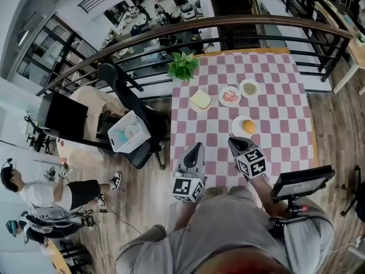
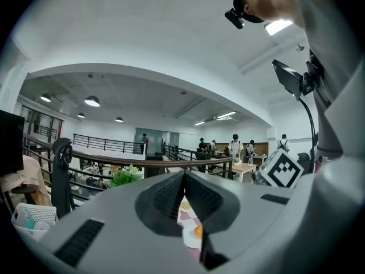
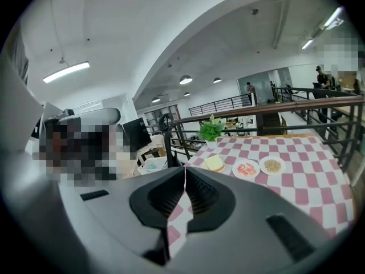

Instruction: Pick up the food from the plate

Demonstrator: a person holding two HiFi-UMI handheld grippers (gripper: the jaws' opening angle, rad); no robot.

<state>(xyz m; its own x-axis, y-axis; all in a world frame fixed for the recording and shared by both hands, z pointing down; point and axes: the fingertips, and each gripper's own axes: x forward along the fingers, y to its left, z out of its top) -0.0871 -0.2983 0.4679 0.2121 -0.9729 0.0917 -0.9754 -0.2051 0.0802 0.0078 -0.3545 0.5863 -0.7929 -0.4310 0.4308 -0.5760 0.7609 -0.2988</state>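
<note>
Left gripper (image 1: 194, 148) and right gripper (image 1: 233, 142): jaws closed, empty. The round orange food (image 1: 248, 126) sits on a small white plate (image 1: 240, 120) on the pink-checked tabletop (image 1: 285, 130), just beyond the right gripper. Risk: arriving with the jaws unopened shoves the food (looks round, may roll) off the plate.

A wood-plank floor (image 1: 142, 193) runs under a table with a pink-and-white checked cloth (image 1: 285, 124). The table stands against a curved black railing with a wooden handrail (image 1: 228, 21), and a lower level shows beyond it. A potted green plant (image 1: 183, 66) sits at the table's far corner. Left of the table is a black office chair (image 1: 122, 90) with a white basket (image 1: 129, 131) on its seat, near a dark screen (image 1: 65, 116). The white ceiling (image 2: 142, 33) carries round lamps (image 2: 92, 101) and a strip light (image 3: 66, 71).
</note>
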